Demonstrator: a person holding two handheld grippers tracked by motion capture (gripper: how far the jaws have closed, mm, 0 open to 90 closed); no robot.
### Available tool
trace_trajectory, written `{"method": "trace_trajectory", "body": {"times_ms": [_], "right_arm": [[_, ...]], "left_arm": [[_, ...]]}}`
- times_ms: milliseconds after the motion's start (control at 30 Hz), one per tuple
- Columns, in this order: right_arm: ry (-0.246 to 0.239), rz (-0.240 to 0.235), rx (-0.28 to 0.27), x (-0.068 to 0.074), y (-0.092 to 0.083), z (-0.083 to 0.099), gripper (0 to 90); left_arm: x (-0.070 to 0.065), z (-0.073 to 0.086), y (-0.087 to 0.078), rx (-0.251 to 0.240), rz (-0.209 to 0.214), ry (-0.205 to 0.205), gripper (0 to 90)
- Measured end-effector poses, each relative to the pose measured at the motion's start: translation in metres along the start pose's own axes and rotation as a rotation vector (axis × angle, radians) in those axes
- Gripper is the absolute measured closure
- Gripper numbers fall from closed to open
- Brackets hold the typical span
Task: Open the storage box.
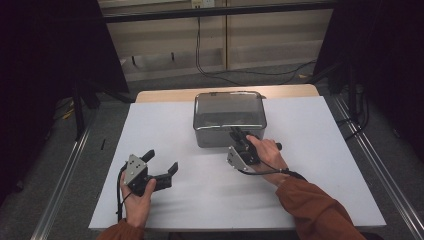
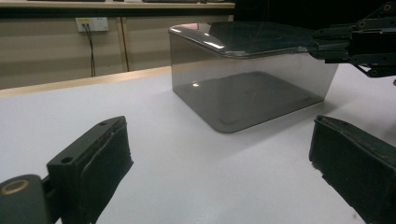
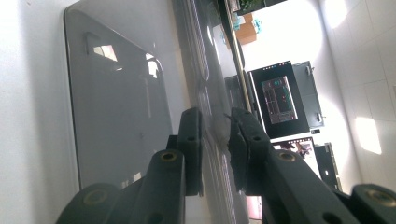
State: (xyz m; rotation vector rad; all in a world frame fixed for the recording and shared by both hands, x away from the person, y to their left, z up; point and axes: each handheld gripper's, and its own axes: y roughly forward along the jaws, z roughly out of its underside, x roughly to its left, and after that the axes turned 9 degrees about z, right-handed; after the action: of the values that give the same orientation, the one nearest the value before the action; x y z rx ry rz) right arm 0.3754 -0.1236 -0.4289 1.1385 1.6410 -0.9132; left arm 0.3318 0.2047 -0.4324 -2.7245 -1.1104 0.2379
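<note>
A smoky grey see-through box (image 1: 229, 117) stands at the middle back of the white table top (image 1: 310, 150), with a glossy lid (image 2: 252, 37) on it. My right gripper (image 1: 236, 133) is at the box's near edge, turned on its side. In the right gripper view its jaws (image 3: 214, 119) are closed on the thin rim of the lid (image 3: 116, 107), one jaw on each side. The left gripper view shows that gripper (image 2: 327, 44) holding the lid's edge. My left gripper (image 1: 162, 160) rests low over the table at the front left, open and empty, pointing toward the box (image 2: 247, 88).
The white top lies on a wooden table whose bare edge (image 1: 165, 95) shows behind the box. Dark stands and cables (image 1: 210, 70) are on the floor beyond. A wall socket (image 2: 91, 23) is on the far wall.
</note>
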Motion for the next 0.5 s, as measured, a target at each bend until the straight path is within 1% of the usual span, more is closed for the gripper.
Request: {"method": "trace_trajectory", "body": {"times_ms": [133,200,233,333,367,433,500], "right_arm": [[-0.012,0.004,-0.003,0.000,0.000,0.000,75.9],[-0.015,0.005,-0.002,0.000,0.000,0.000,76.0],[-0.017,0.005,-0.005,0.000,0.000,0.000,76.0],[-0.016,0.004,-0.005,-0.001,0.000,0.000,76.2],[-0.013,0.005,-0.005,-0.001,0.000,0.000,76.1],[-0.012,0.005,-0.004,-0.001,0.000,0.000,76.1],[-0.010,0.006,-0.007,-0.001,0.000,0.000,76.1]], "left_arm": [[-0.001,-0.002,0.002,-0.009,-0.007,-0.006,4.3],[-0.001,-0.004,0.003,-0.003,-0.006,0.003,4.1],[-0.001,-0.005,0.005,-0.007,-0.003,0.001,4.0],[-0.002,-0.007,0.008,-0.024,0.012,0.022,2.0],[-0.003,-0.008,0.009,-0.020,0.011,0.024,1.9],[-0.003,-0.009,0.010,-0.024,0.006,0.024,1.3],[-0.002,-0.010,0.010,-0.030,0.017,0.015,1.3]]}}
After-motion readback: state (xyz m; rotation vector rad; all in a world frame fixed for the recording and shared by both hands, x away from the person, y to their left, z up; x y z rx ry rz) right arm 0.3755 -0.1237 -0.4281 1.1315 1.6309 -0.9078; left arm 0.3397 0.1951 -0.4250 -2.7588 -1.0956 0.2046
